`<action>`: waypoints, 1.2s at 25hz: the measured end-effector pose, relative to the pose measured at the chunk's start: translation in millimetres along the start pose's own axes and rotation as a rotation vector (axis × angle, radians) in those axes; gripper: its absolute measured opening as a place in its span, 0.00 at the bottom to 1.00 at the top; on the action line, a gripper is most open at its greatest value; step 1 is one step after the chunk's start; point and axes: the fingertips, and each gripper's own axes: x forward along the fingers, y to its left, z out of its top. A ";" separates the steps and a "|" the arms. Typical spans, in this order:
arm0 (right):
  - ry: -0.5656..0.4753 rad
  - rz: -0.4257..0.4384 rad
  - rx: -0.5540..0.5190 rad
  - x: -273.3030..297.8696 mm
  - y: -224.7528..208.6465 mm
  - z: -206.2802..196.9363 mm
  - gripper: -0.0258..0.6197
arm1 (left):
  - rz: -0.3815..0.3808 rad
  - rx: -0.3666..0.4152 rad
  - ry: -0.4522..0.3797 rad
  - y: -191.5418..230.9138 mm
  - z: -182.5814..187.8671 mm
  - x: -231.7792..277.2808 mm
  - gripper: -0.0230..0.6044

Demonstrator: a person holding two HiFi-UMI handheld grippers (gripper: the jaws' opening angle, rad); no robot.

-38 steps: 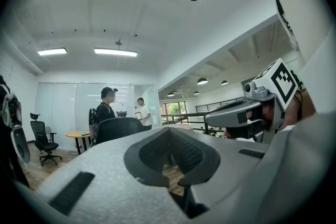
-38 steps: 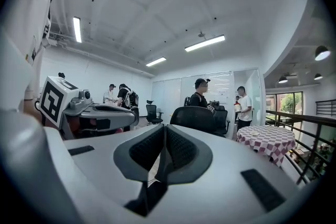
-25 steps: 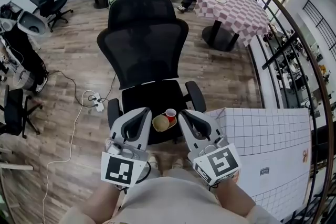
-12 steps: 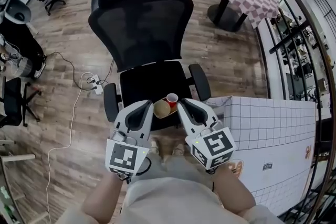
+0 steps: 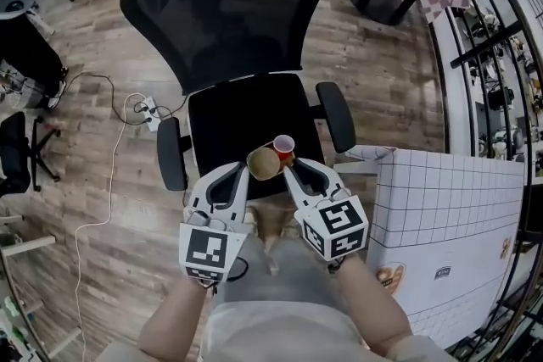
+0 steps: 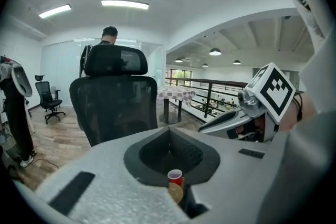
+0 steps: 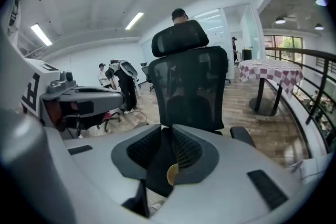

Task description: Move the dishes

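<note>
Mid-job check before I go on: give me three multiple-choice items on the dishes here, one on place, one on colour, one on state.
1. Where do the bowl and cup stand?
A) checkered table
B) front edge of the black chair seat
C) floor
2. What colour is the cup?
A) blue
B) green
C) red
3. How does the cup stand?
A) upright, mouth up
B) on its side
C) upside down
Answers: 1 B, the head view shows both on the seat; 2 C, its wall is red; 3 A, its open rim faces up.
</note>
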 end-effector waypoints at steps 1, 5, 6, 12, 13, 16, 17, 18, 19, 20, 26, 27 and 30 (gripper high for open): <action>0.014 -0.002 0.004 10.1 -3.4 -12.5 0.13 | -0.007 -0.004 0.011 1.4 -13.9 5.7 0.06; 0.095 -0.001 0.021 44.4 -15.1 -67.9 0.15 | -0.027 -0.048 0.088 2.4 -73.8 25.5 0.06; 0.118 0.001 0.027 51.1 -17.6 -80.8 0.15 | -0.029 -0.057 0.107 2.6 -86.2 28.9 0.06; 0.205 -0.003 0.064 96.2 -39.1 -141.2 0.16 | -0.043 -0.084 0.184 8.9 -151.8 57.3 0.06; 0.216 -0.001 0.068 103.9 -41.9 -150.9 0.16 | -0.044 -0.089 0.193 10.6 -162.8 62.4 0.06; 0.249 0.010 0.071 125.4 -47.4 -177.8 0.16 | -0.033 -0.103 0.206 18.5 -191.1 77.7 0.06; 0.260 0.013 0.068 132.2 -49.3 -186.0 0.16 | -0.031 -0.108 0.211 21.1 -199.4 83.2 0.06; 0.271 0.014 0.063 139.3 -52.0 -194.1 0.16 | -0.031 -0.113 0.218 23.7 -207.4 89.1 0.06; 0.282 0.012 0.060 146.7 -55.5 -202.2 0.16 | -0.032 -0.116 0.225 26.3 -215.5 95.0 0.06; 0.292 0.008 0.060 154.0 -59.3 -210.3 0.16 | -0.033 -0.117 0.232 28.7 -223.8 100.6 0.06; 0.332 -0.017 0.131 191.5 -82.8 -253.5 0.17 | -0.066 -0.132 0.284 38.7 -276.3 129.9 0.06; 0.335 -0.023 0.143 195.9 -86.4 -260.9 0.18 | -0.066 -0.141 0.290 39.8 -283.6 133.2 0.06; 0.370 -0.036 0.165 203.9 -92.3 -287.5 0.20 | -0.073 -0.172 0.311 40.4 -304.4 139.9 0.06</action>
